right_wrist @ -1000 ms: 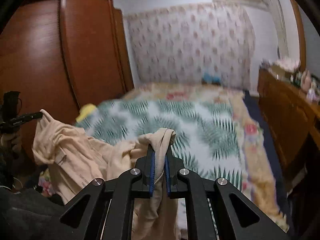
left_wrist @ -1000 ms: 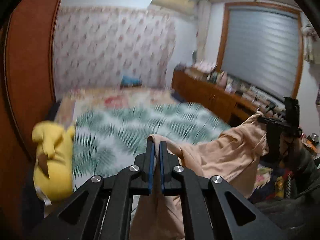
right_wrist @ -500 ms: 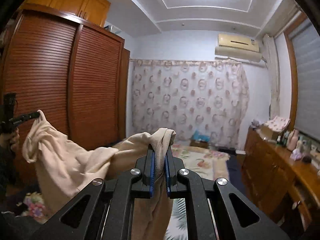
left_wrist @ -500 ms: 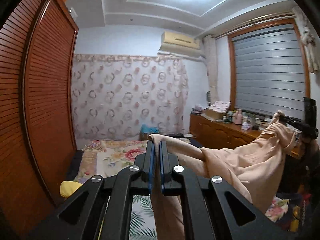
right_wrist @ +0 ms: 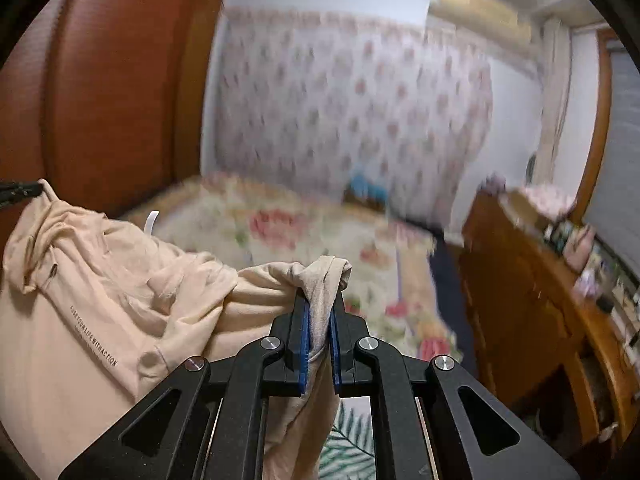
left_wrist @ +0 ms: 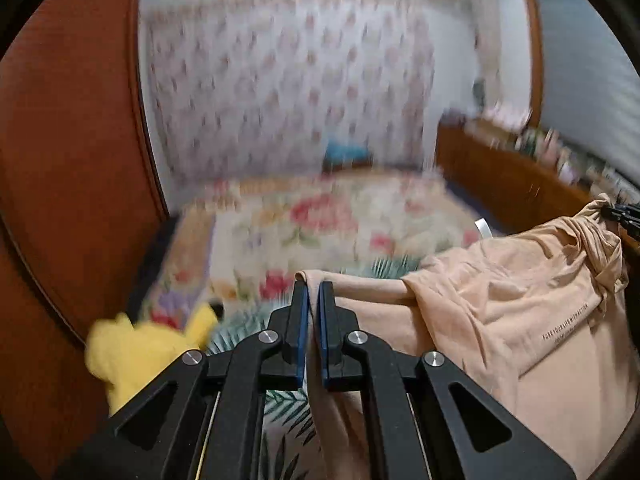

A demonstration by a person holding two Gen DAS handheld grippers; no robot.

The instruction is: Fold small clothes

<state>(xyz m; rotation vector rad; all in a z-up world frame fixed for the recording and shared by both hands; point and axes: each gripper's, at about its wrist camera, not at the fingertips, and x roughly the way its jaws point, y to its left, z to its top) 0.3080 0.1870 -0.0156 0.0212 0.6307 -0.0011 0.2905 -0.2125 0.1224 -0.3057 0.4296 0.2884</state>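
Note:
A peach-coloured T-shirt (left_wrist: 520, 312) with a line of small dark print hangs stretched between both grippers above the bed. My left gripper (left_wrist: 313, 292) is shut on one edge of it. My right gripper (right_wrist: 319, 300) is shut on a bunched edge of the shirt (right_wrist: 100, 312). The tip of the right gripper (left_wrist: 624, 216) shows at the far right of the left wrist view, and the tip of the left gripper (right_wrist: 18, 191) at the far left of the right wrist view. The shirt's lower part hangs out of sight below.
A bed (left_wrist: 320, 224) with a floral and green leaf-print cover lies below. A yellow plush toy (left_wrist: 136, 352) sits at its left edge by a wooden wardrobe (left_wrist: 72, 160). A wooden dresser (right_wrist: 540, 300) with several small items stands on the right. A patterned curtain (right_wrist: 352, 112) hangs behind.
Both grippers have tilted back down from the ceiling and upper wall toward the bed, still gripping the shirt. The view is motion-blurred.

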